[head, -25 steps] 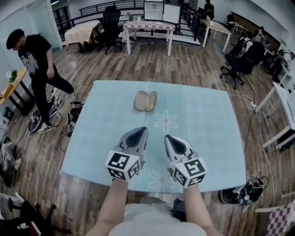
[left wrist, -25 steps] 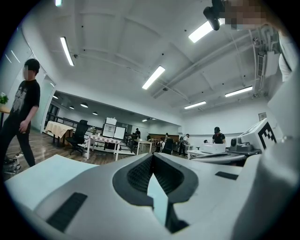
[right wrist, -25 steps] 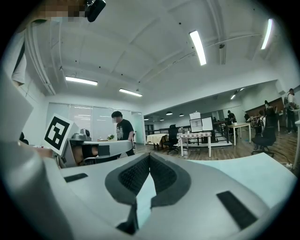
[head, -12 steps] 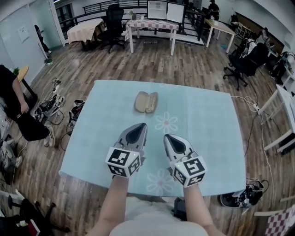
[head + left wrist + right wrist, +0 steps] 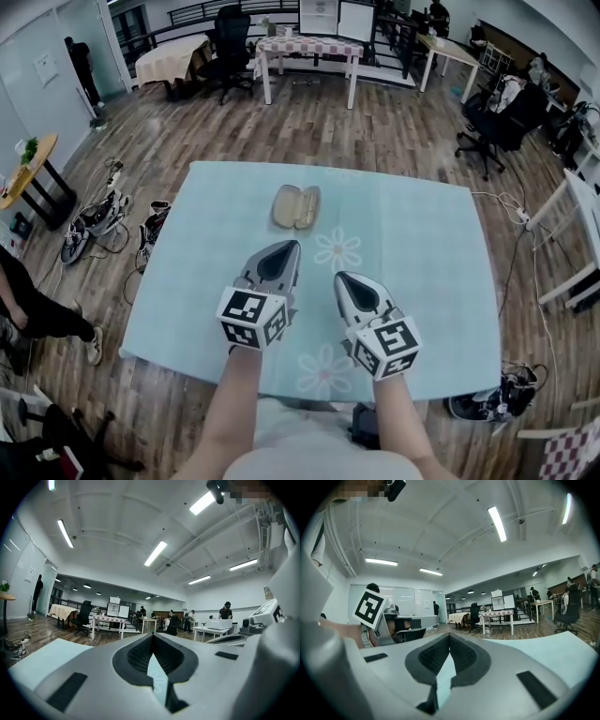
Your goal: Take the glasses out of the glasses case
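The tan glasses case point(image 5: 296, 206) lies far on the table point(image 5: 427, 239), well apart from the left gripper point(image 5: 281, 259) and right gripper point(image 5: 352, 289), both pressed together and empty; they likely should spread before reaching, one steadying the case.

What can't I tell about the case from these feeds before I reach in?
- Glasses case, head view: too small to show whether it is open, or whether glasses lie inside.
- Left gripper view: the case does not show; the left gripper, its jaws shut and its body wide, blocks the table ahead.
- Right gripper view: the same, behind the right gripper.
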`<state>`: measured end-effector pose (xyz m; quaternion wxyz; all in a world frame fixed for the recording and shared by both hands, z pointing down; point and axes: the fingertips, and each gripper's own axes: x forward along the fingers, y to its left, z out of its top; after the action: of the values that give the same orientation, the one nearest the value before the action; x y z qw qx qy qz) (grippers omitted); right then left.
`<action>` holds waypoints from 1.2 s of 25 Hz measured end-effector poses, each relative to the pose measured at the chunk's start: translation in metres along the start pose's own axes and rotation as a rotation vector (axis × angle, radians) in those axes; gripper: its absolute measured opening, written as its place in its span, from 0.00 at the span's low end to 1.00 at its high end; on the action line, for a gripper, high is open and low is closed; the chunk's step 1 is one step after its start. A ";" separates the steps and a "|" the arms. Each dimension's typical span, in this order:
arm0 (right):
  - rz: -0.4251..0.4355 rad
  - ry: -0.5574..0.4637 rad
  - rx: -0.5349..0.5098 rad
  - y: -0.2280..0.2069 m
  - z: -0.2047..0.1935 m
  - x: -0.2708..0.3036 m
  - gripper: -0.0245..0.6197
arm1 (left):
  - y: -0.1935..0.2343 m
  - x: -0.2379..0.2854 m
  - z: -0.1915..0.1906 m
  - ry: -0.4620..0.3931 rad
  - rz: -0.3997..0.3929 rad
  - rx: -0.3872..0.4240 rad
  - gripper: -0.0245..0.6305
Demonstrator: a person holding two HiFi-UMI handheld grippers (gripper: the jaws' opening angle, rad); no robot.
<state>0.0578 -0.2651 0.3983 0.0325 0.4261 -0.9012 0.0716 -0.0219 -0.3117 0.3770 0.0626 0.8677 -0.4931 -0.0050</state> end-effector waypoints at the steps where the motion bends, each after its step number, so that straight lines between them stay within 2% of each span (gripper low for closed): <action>1: -0.001 0.000 0.002 -0.001 0.000 0.001 0.05 | 0.001 0.003 0.000 0.005 -0.001 0.003 0.05; 9: -0.010 0.003 0.039 -0.009 -0.012 0.019 0.05 | 0.017 0.029 -0.008 0.054 -0.016 0.011 0.05; 22: -0.031 0.038 0.027 -0.034 -0.011 0.059 0.05 | 0.042 0.071 -0.035 0.131 -0.070 -0.043 0.05; 30: -0.050 0.068 0.044 -0.045 -0.023 0.089 0.05 | 0.072 0.094 -0.054 0.170 -0.074 -0.089 0.05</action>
<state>0.0363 -0.3574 0.4361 0.0553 0.4464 -0.8869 0.1050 -0.0314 -0.4226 0.4433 0.1425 0.8791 -0.4527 0.0444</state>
